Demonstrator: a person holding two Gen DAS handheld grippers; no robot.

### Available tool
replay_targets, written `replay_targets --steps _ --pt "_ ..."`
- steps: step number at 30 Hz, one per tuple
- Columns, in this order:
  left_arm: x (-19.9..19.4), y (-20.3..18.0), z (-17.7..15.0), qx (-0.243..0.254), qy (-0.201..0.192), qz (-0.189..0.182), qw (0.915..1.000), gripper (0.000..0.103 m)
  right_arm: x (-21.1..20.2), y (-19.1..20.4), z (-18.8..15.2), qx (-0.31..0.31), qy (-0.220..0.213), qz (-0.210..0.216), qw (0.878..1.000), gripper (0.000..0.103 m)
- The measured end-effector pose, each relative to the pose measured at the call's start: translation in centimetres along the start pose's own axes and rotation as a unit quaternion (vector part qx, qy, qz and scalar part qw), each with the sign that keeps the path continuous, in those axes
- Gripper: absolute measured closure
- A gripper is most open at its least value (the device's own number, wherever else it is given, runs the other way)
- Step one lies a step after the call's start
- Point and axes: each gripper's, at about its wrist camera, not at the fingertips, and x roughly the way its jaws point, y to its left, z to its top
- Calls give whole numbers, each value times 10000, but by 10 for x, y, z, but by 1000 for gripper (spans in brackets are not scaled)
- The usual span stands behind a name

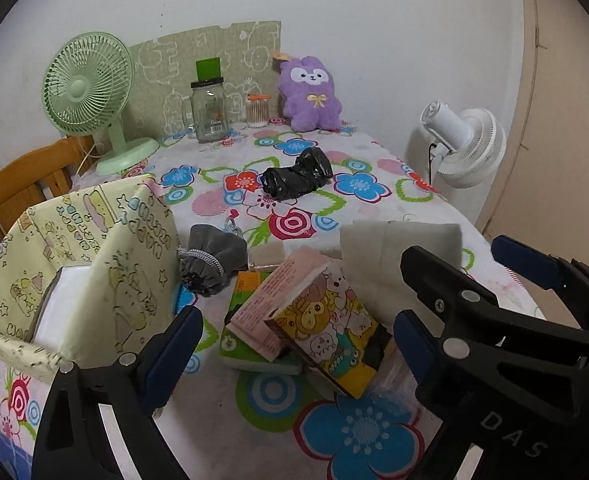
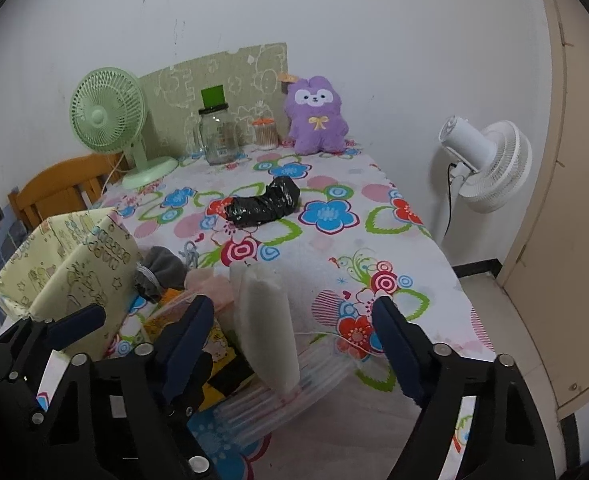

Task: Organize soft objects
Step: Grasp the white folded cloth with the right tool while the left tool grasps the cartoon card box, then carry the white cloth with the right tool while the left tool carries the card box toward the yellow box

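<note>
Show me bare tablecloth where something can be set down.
Free: the stretch between the black bag roll and the white pad, out to the table's right edge. Crowded: the tissue packs beside the patterned box.

A: Soft stuff?
B: Grey drawstring pouch, slumped beside the yellow patterned fabric bin. Black crinkled plastic bag roll lying mid-table, apart from the rest.
A: Front pile?
B: Cartoon tissue packs tilted, stacked on a green pack. White folded cloth standing upright. White item inside the bin.
A: Plush?
B: Purple plush, upright at the far wall.
</note>
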Motion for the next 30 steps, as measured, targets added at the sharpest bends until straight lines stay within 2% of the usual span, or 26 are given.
replay_targets --steps 5,8,10,12,13,17,19,27,30 --pt "14 -2 1 19 131 20 9999 11 16 -1 0 29 212 183 9996 38" --pt "21 -3 1 32 226 10 9997 16 25 -2 -2 69 357 287 9989 51" --pt "25 -4 1 40 274 12 9996 22 31 -5 -3 125 457 339 9983 60" --pt "27 -5 2 48 297 -26 9995 28 35 -7 -4 192 538 373 9977 65" --pt "28 -5 2 65 296 -60 9995 36 37 -8 -5 236 572 401 9973 67" --pt "31 -10 5 217 297 -183 9992 43 40 -9 -6 311 618 463 9965 70" --pt "30 -10 6 232 276 -125 9993 56 41 -9 -5 321 620 472 9964 74" --pt "26 -8 12 163 234 -186 9994 67 35 -7 3 307 519 447 9972 84" --pt "23 -7 14 150 203 -192 9995 71 30 -4 6 287 474 424 9976 84"
